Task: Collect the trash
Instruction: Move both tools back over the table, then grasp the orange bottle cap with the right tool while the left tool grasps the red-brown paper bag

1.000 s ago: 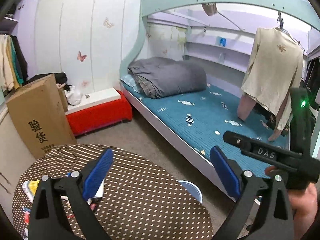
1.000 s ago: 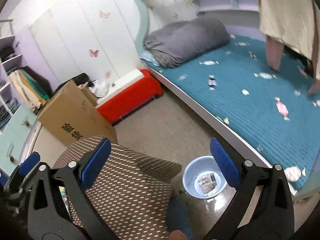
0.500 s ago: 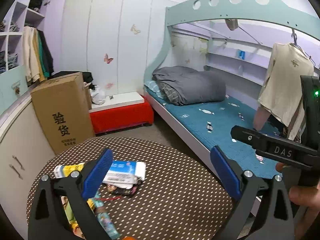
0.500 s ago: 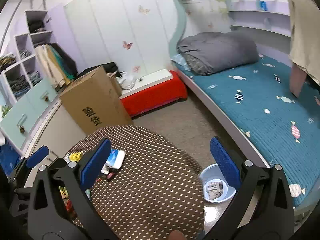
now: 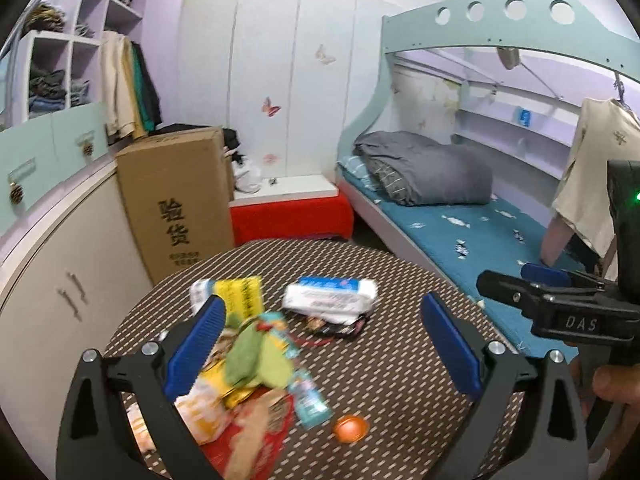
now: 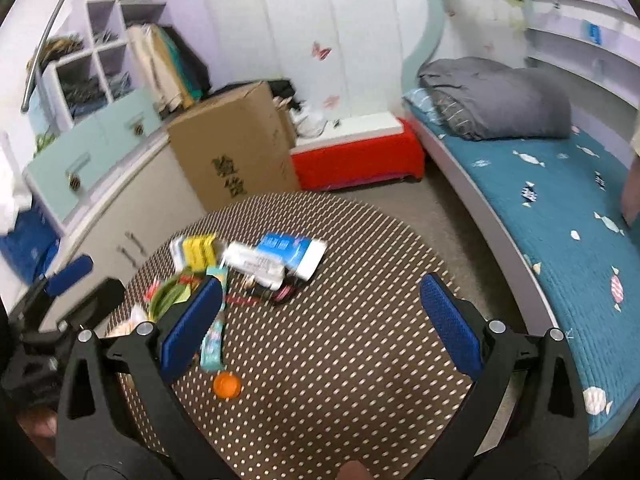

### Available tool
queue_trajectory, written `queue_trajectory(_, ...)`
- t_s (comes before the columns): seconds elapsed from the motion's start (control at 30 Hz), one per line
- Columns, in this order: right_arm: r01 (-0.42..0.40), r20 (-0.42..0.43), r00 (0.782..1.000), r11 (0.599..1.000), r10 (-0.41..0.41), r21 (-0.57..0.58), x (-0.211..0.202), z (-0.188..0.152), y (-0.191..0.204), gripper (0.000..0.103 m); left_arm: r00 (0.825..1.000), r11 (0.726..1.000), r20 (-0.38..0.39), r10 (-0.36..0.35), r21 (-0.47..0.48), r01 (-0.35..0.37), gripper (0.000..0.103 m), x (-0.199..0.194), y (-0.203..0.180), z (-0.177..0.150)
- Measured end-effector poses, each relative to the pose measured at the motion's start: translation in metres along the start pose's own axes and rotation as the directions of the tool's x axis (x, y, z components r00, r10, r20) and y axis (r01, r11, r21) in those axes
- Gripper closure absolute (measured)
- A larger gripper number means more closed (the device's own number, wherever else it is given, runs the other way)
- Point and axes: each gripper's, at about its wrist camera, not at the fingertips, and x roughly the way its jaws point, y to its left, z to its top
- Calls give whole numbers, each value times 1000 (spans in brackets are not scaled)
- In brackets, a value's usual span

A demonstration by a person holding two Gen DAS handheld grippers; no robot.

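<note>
I see a round dotted table [image 6: 360, 320] strewn with wrappers [image 5: 256, 352] in a bedroom, bunk bed [image 5: 460, 232] beside it. A closed cardboard box [image 5: 176, 200] stands behind, contents hidden. My left gripper [image 5: 324, 344] and right gripper [image 6: 320, 324] both gape, empty.

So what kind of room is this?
Most likely a child's bedroom: a mint-green bunk bed frame over a teal candy-print mattress, a folded grey duvet, and butterfly stickers on white wardrobe doors.

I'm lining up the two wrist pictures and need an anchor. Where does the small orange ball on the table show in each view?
Left wrist: the orange ball lies low and centre, right of the wrapper pile.
Right wrist: the ball lies lower left, just right of the left finger.
Shared landmark: the cardboard box behind the dotted table.
</note>
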Motion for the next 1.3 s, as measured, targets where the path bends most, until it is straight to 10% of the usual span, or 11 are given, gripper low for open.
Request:
queue_trajectory(0.57, -149, -245, 964, 971, 102, -185, 65, -93, 64, 7, 976, 994, -188, 113, 15, -112, 7, 4, 53, -86)
queue_trajectory(0.97, -170, -274, 958, 939, 86, -298, 91, -113, 90, 40, 967, 994, -236, 98, 73, -83, 7, 23, 47, -95)
queue_trajectory(1.07, -156, -259, 964, 921, 63, -357, 95, -113, 97, 68, 965, 994, -245, 92, 78, -75, 7, 30, 45, -97)
queue_trajectory(1.3, -156, -263, 962, 936, 72, -314, 88, -109, 76, 74, 946, 997, -320, 50, 67, -30, 47, 55, 38, -101)
